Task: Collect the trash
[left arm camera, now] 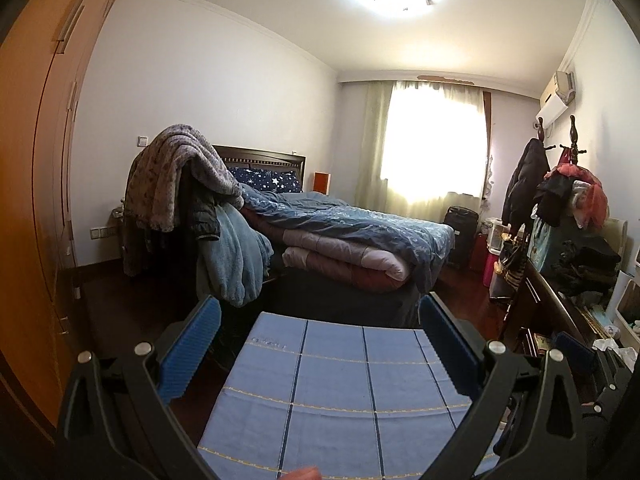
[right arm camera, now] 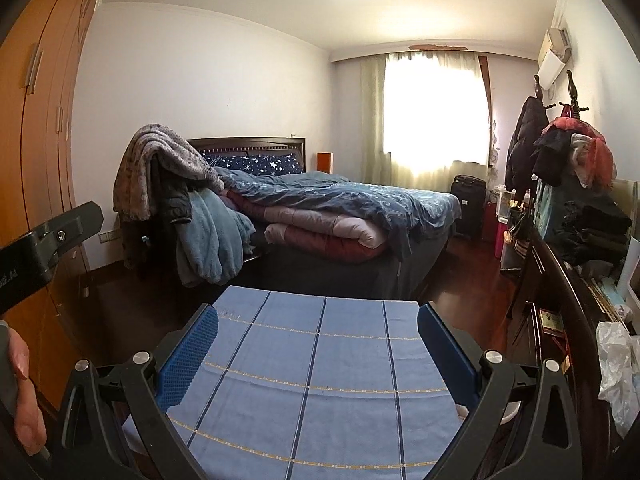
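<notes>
We hold the left hand-held gripper (left arm camera: 320, 332) and the right hand-held gripper (right arm camera: 318, 334) side by side above a blue checked cloth (right arm camera: 312, 376), both with jaws spread wide and gripping nothing. The trash, a crumpled white plastic bag (right arm camera: 616, 364), lies on the dark bench (right arm camera: 560, 304) at our right. Beyond the cloth stands the unmade bed (left arm camera: 352, 224).

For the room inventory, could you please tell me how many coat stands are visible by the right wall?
2. One coat stand carries a dark coat nearer the window; the other coat stand beside it holds red and dark clothes. Others may be hidden behind the clothing.
</notes>
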